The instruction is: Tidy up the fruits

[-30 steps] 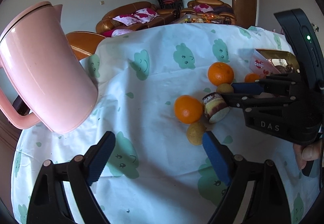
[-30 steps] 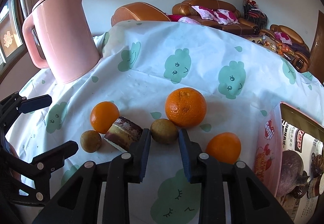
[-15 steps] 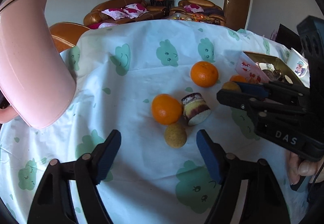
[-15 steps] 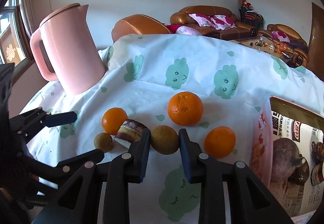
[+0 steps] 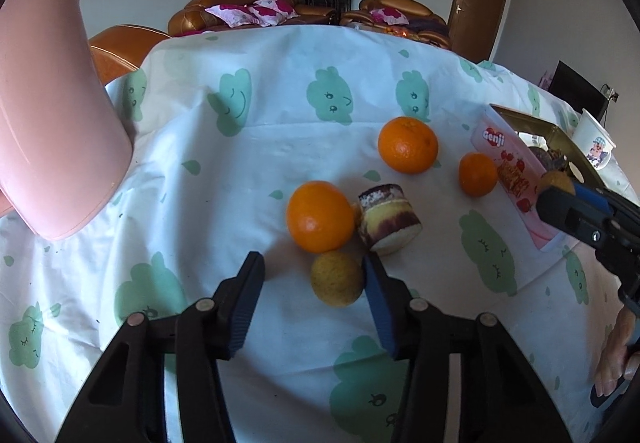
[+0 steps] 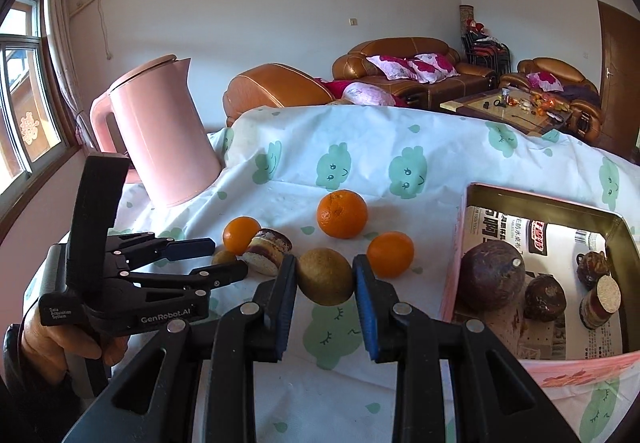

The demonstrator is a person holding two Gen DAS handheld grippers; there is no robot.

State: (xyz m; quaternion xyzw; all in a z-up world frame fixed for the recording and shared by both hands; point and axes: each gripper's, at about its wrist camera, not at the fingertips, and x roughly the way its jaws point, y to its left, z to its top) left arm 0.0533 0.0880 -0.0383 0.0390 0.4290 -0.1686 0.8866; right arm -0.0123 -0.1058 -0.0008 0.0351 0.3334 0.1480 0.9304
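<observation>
The pink kettle (image 5: 52, 115) runs off the left wrist picture's left edge, so its handle and base are cut away. Far to the right of the left gripper (image 5: 312, 295), the right gripper (image 5: 560, 199) hides most of the brown fruit (image 5: 554, 181) it clamps. The tin box (image 5: 556, 131) beyond it is largely masked by its pink lid (image 5: 508, 167), its contents too small to name. In the right wrist view, a small brown fruit (image 6: 224, 257) is half hidden behind the left gripper's fingers (image 6: 188, 246)
</observation>
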